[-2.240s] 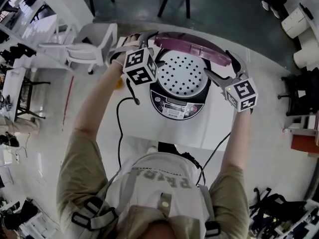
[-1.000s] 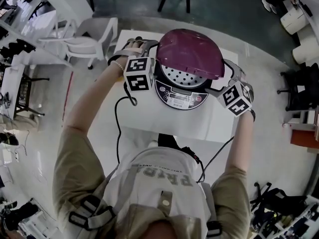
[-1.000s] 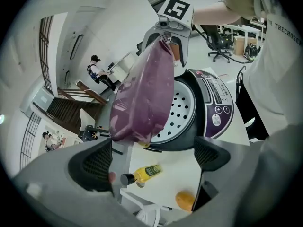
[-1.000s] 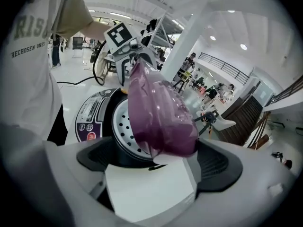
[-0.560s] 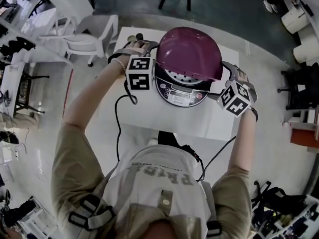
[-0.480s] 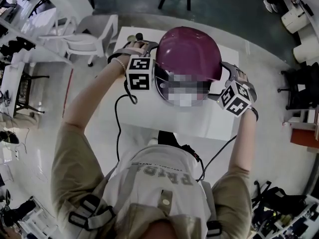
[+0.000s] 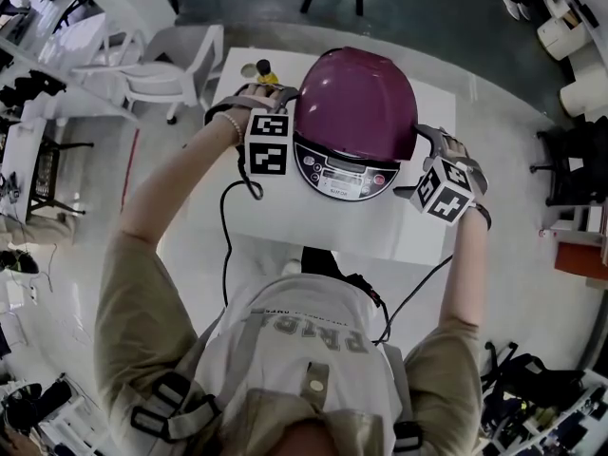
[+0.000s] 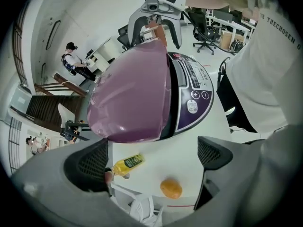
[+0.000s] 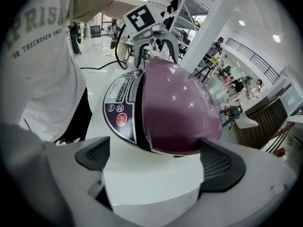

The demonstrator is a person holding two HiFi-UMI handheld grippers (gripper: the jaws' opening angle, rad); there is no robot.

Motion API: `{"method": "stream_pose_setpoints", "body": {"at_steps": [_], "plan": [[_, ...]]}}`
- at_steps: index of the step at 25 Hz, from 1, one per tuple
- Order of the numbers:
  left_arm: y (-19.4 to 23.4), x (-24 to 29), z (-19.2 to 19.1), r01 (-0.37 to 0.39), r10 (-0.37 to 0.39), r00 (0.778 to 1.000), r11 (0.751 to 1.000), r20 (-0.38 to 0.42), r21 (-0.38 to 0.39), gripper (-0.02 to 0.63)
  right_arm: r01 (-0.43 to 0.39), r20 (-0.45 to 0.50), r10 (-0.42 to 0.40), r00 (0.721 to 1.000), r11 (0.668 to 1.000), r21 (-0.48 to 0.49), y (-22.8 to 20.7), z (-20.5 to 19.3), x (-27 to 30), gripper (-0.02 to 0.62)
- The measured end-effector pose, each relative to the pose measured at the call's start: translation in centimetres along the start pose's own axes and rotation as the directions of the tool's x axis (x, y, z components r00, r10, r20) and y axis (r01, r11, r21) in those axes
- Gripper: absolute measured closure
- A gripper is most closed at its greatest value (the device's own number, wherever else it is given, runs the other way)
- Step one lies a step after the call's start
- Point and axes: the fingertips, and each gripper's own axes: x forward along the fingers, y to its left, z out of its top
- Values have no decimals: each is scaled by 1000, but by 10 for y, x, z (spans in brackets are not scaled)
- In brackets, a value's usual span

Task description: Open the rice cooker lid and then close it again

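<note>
Glossy purple domed rice cooker lid [image 7: 354, 103] down on white desk [image 7: 285, 218]; left tool [image 8: 152, 159], right tool [image 9: 156, 157] flank it, both wide open, empty.

A white table [image 7: 304, 221] carries the rice cooker [image 7: 351, 122] at its middle. A small yellow bottle [image 7: 261, 68] sits near the far left corner. An orange, rounded thing [image 8: 171, 188] lies close to the left edge.
</note>
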Motion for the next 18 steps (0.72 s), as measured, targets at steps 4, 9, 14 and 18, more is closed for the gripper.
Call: {"method": "stream_pose_setpoints", "body": {"at_steps": [4,9,14,18], "plan": [[-3,3,-2,8,-8,1000,1000,-9,7,5,-21,-9,21,1000,1000,-5,5,0,2,29],[-9,10,-3,14,-14,1000,1000,-24,14,5,-40,-16,40,999,999,-9,11,-3,8,29],[-13,15,-5,14,-13,999,1000,-36,25,5,-50,-17,50,999,999,-8,16,-3,12,29],[-15,19,-7,15,-13,998,999,-54,38,5,-64,-23,64,998,998,-12,19,-4,15,29]]}}
